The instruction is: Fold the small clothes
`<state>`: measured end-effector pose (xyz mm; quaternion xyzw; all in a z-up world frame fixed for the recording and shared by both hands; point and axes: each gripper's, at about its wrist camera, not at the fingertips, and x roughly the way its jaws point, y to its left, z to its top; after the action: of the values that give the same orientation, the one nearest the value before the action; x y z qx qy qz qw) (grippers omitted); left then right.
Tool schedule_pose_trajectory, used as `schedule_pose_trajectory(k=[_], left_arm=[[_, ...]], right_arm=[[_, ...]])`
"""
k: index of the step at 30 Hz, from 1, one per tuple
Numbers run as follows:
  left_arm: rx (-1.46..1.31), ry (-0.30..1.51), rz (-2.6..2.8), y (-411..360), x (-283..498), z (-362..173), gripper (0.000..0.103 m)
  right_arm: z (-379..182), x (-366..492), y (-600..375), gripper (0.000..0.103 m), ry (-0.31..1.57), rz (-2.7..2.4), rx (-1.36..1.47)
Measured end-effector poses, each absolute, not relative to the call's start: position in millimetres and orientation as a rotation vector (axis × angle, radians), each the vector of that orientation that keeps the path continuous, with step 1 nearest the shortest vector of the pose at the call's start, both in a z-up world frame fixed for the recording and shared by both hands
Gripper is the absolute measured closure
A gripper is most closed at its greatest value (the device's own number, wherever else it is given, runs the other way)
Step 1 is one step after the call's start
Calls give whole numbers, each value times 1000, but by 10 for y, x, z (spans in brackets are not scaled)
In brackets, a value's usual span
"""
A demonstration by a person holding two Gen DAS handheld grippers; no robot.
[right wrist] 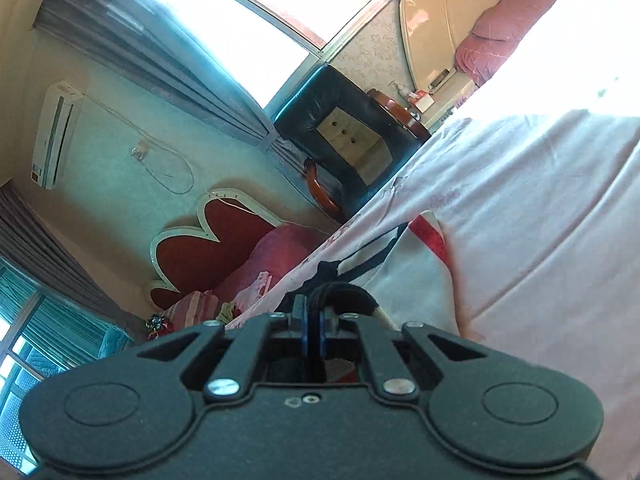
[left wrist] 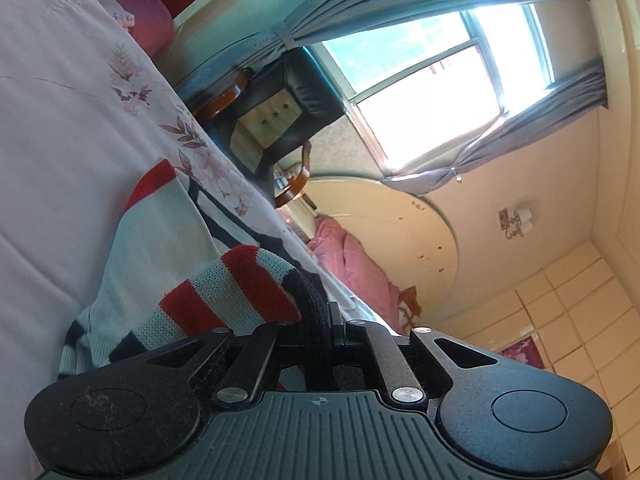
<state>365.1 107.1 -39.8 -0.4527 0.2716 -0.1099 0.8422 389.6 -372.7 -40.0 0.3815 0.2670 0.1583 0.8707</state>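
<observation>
Striped knit garment, mid-fold, on the bed. We held the garment (left wrist: 168,248) at two points: the left gripper (left wrist: 320,320) was pressed together on its dark ribbed edge, next to the red-and-pale striped band, and the right gripper (right wrist: 316,316) was likewise pinched on a dark fold of the same cloth (right wrist: 404,264). The rest lay spread on the floral sheet (left wrist: 60,120), close to the bed's far edge.

We judged the knit light, soft and limp, with no stiffness to carry a crease; it would sag between the two grips and drag on the sheet rather than slide cleanly. The ribbed hems looked the soundest places to hold, being thicker and less apt to slip from the pads.

Open sheet lay to the near side in both views. Beyond the far edge stood a black chair (left wrist: 288,112), so we judged the fold best laid inward, away from that edge.
</observation>
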Motion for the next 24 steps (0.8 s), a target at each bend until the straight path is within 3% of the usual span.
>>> schedule_pose_trajectory(k=[10, 12, 13, 14, 15, 17, 22, 24], left_arm=[[-998, 627, -147, 1181, 4488, -979, 98], [-1037, 602, -136, 1202, 4565, -1062, 82], [-1043, 578, -121, 1213, 4589, -1082, 52], [-1043, 545, -113, 1215, 4589, -1076, 33], [-1041, 519, -117, 1217, 4607, -1069, 29], [-1008, 522, -122, 1210, 4675, -1037, 29], [-632, 625, -159, 1043, 4822, -734, 30], [-458, 673, -151, 915, 4894, -635, 36]], right_arm=[[-1068, 5195, -3647, 95, 697, 321, 830], [-1159, 5348, -3635, 87, 689, 336, 828], [-1189, 5398, -3626, 79, 681, 332, 818], [-1216, 5430, -3626, 71, 667, 323, 812], [-1224, 5458, -3634, 66, 644, 318, 811], [-1242, 5487, -3641, 55, 619, 321, 811], [-1052, 5371, -3673, 59, 554, 342, 730], [-960, 5332, -3649, 61, 572, 350, 648]])
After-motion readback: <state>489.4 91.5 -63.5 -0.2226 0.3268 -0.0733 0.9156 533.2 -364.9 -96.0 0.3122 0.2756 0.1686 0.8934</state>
